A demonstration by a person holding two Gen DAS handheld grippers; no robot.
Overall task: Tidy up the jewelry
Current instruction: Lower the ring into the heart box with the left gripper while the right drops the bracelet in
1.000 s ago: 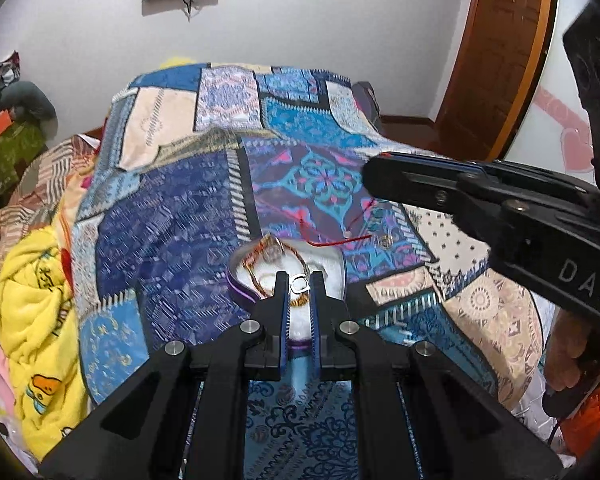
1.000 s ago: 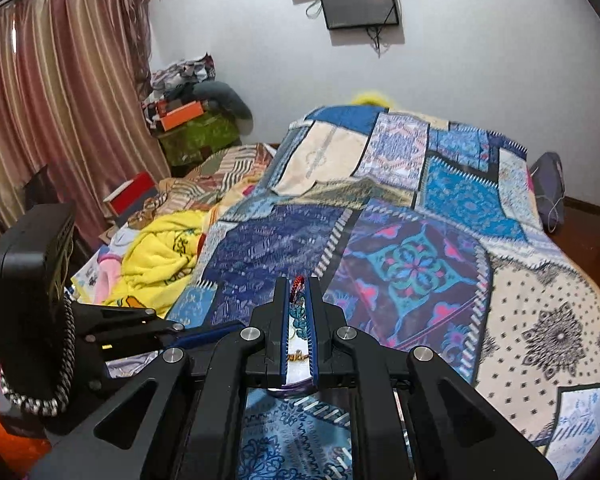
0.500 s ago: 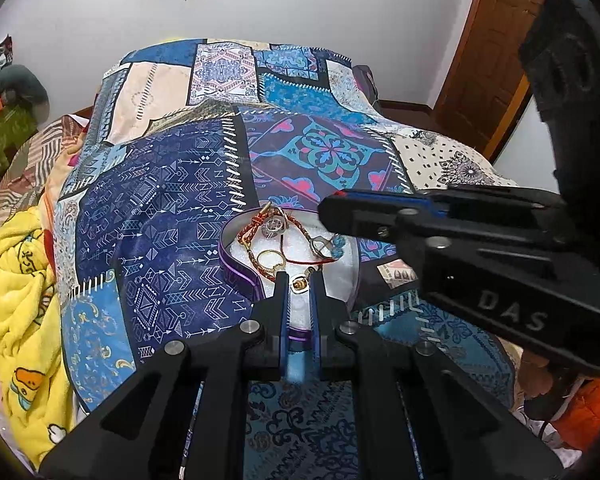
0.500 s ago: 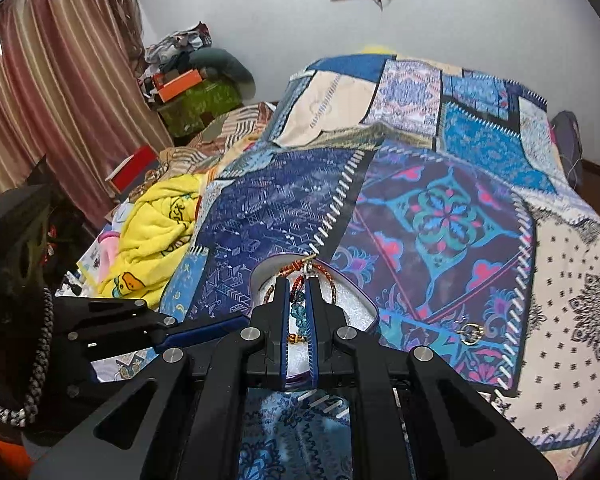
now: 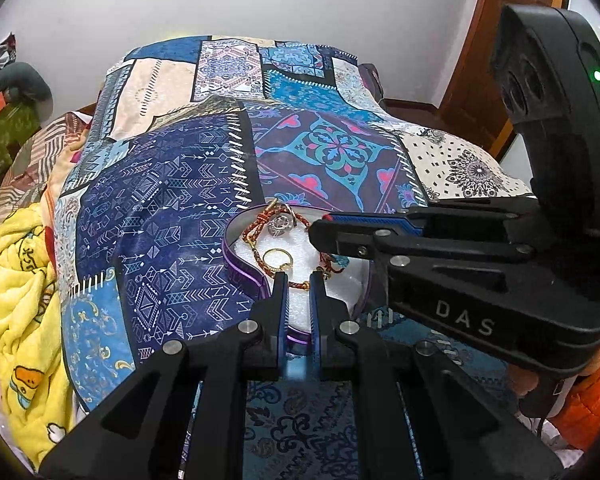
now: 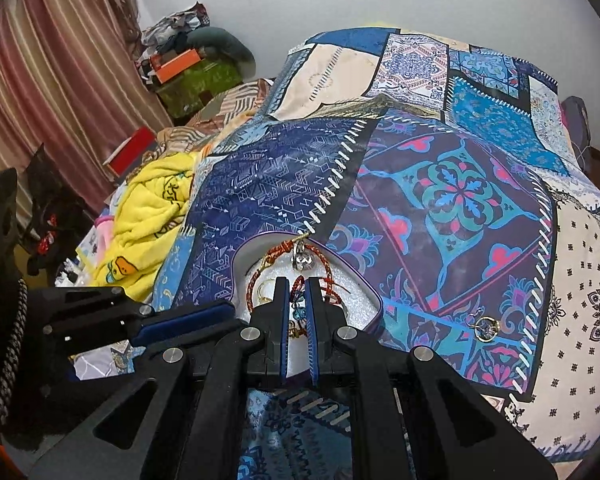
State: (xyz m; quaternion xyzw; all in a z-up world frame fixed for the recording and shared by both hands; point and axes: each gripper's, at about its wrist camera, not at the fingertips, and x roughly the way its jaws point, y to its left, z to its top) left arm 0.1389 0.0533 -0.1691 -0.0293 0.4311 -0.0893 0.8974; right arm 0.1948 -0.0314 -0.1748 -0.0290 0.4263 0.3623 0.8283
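As the right gripper [image 6: 296,280] comes in from up and to the side over the last second, change: it now sits low over the heart box [image 5: 236,268], its tip reaching across the box in the left view.
Right fingers: nearly pressed together, pinching a beaded strand [image 6: 296,300] of red and blue beads.
Strand location: between the fingers, hanging over the white foam, not yet released.
Meaning: probably the drop-in step; opening the fingers should leave the strand inside.
Left gripper [image 5: 298,276]: at the near rim, slim gap between its fingers.
Left grip: cannot tell if it nips the rim or holds nothing.
Box contents: red braided bracelet [image 5: 256,232], silver pendant [image 5: 281,224], gold ring [image 5: 276,258], all on the foam.
Left to do: a gold hoop [image 6: 486,326] lies loose on the bed quilt [image 5: 160,220], right of the box.
Hidden: right side of the box behind the right gripper in the left view; lower strand end behind the fingers.
Unclear: strand type, bracelet or necklace.
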